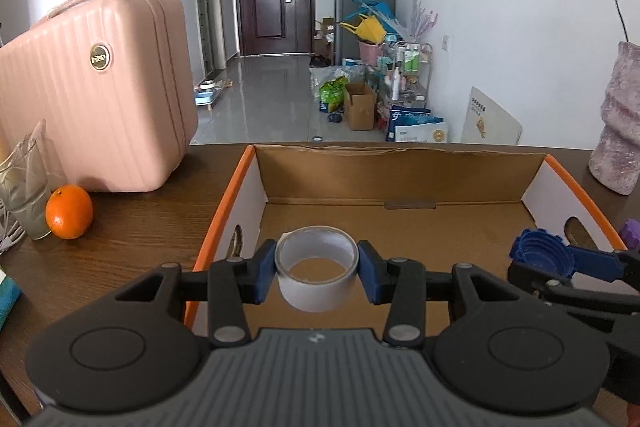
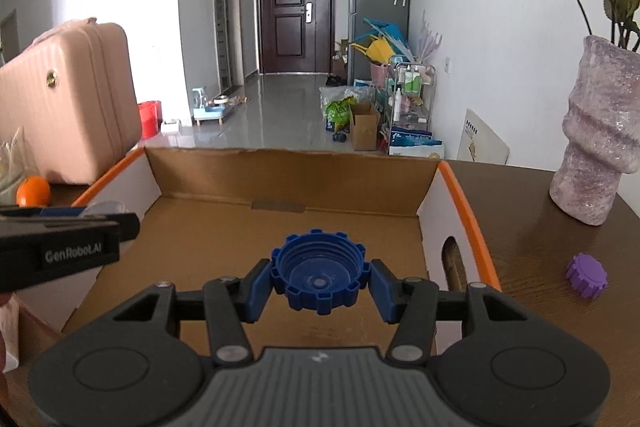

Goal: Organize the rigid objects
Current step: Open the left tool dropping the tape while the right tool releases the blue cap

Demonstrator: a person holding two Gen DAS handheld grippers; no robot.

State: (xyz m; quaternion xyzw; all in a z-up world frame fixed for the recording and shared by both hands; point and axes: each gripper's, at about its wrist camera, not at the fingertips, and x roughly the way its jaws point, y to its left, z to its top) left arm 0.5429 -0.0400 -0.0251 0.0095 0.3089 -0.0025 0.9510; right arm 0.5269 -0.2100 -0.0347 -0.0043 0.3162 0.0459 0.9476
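Observation:
My left gripper is shut on a roll of clear tape and holds it above the left part of an open cardboard box with orange rims. My right gripper is shut on a blue ribbed bottle cap, open side up, above the box floor. The right gripper with the cap also shows in the left wrist view. The left gripper shows side-on in the right wrist view. A purple ribbed cap lies on the table right of the box.
A pink suitcase stands on the wooden table at the left, with an orange and a glass in front of it. A lilac vase with dried roses stands right of the box.

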